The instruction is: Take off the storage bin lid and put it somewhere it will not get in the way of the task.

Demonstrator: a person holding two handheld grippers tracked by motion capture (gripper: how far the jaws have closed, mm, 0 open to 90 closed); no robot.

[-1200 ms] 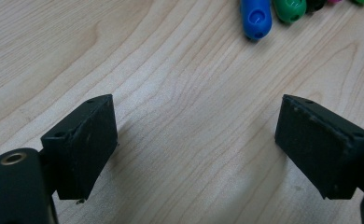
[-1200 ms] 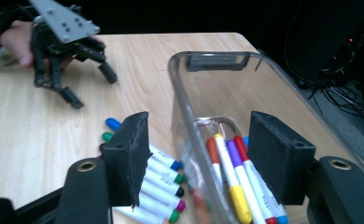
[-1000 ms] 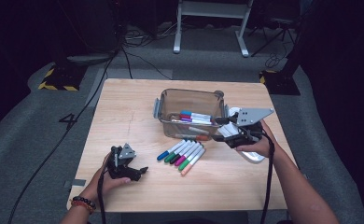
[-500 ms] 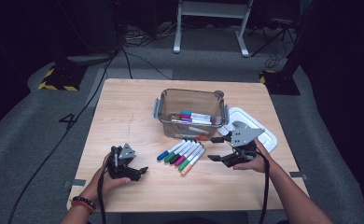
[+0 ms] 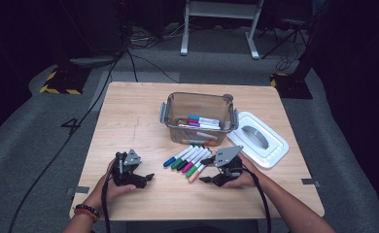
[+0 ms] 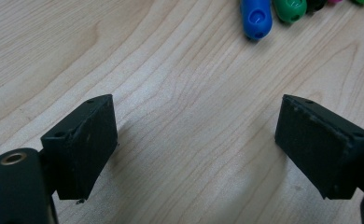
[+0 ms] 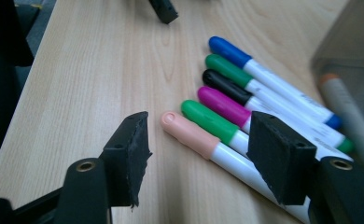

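1. While my right gripper point(image 7: 199, 135) hangs low over the table point(image 5: 129, 111), its jaws stand released on either side of the peach-capped marker point(image 7: 189, 133). The pads do not press on it. The cap lies in the gap, and the white barrel runs back past one pad.
2. That marker lies on the wood as the nearest of a row of markers point(image 5: 190, 160), caps pointing towards my side. Beyond it in the right gripper view lie a green one point(image 7: 208, 121), a magenta one point(image 7: 224, 106), a black one point(image 7: 227, 86), another green one point(image 7: 229, 68) and a blue one point(image 7: 229, 50), side by side and touching.
3. From the high view, the row sits just in front of the clear box point(image 5: 197, 95), which holds a few more markers point(image 5: 202, 121). The white lid point(image 5: 275, 145) lies flat on the table just right of the box.
4. My left gripper point(image 6: 196, 140) rests on the table well to the left of the row, in my left hand point(image 5: 112, 187). Its jaws are apart with bare wood between them, grasping nothing.
5. Ahead of those jaws, the blue cap point(image 6: 256, 16) and a green cap point(image 6: 290, 9) lie at the top edge of the left gripper view, clear of both pads.
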